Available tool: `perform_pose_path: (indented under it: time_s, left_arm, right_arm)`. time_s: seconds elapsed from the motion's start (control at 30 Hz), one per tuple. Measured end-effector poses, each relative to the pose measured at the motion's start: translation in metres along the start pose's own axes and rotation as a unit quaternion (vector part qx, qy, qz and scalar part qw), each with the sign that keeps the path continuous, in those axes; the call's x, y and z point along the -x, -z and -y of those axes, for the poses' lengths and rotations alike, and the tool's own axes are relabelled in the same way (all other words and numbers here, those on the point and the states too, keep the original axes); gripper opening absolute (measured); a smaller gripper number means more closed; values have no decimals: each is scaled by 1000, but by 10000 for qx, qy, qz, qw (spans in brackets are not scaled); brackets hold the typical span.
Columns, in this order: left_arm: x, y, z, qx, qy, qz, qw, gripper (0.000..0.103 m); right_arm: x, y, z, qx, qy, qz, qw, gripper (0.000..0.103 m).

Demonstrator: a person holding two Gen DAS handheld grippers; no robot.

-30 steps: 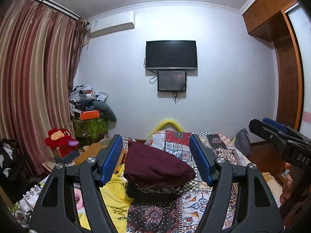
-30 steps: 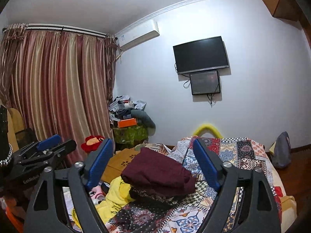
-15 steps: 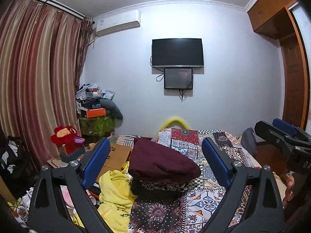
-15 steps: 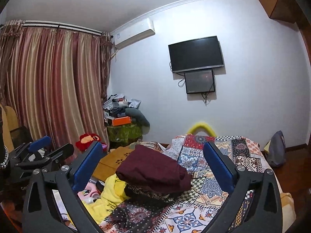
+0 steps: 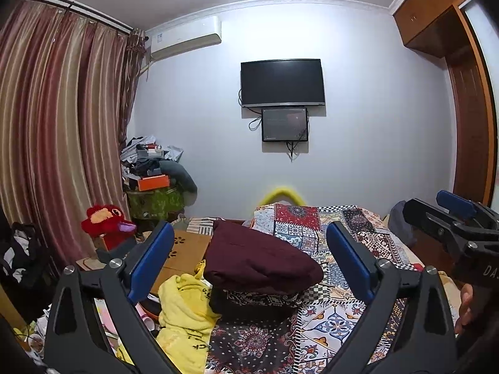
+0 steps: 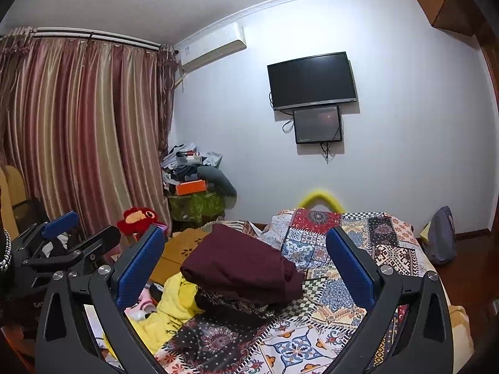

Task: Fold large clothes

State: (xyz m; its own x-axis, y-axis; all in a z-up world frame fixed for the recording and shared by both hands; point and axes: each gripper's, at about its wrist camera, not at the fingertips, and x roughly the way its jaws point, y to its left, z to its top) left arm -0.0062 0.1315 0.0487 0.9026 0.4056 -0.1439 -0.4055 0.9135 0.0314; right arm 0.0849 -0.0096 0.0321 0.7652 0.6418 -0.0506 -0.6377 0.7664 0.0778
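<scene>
A folded maroon garment (image 5: 262,261) (image 6: 240,268) lies on a dark patterned folded cloth (image 5: 255,299) on the bed with its patchwork cover (image 5: 315,224) (image 6: 330,311). A crumpled yellow garment (image 5: 184,305) (image 6: 174,305) lies to the left of it. My left gripper (image 5: 249,230) hovers level in front of the pile, its jaws opening, nothing between the pads. My right gripper (image 6: 244,232) is held wide open beside it, also short of the maroon garment and holding nothing. Each gripper shows at the edge of the other's view.
A red plush toy (image 5: 106,221) and a heap of boxes and clothes (image 5: 152,171) stand by the curtain (image 5: 62,143) at left. A TV (image 5: 282,82) hangs on the far wall. A wooden wardrobe (image 5: 467,109) and a grey bag (image 6: 441,237) are at right.
Both grippers' jaws have spread wider apart. The maroon garment lies where it did on the pile.
</scene>
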Motion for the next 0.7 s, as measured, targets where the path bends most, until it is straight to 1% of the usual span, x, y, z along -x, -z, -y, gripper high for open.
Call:
perform_pose_path:
  time_s: [0.7]
  left_arm:
    - [-10, 1, -5, 92, 46, -92, 9999, 100]
  right_arm:
    - [3, -3, 2, -33, 3, -35, 10000, 103]
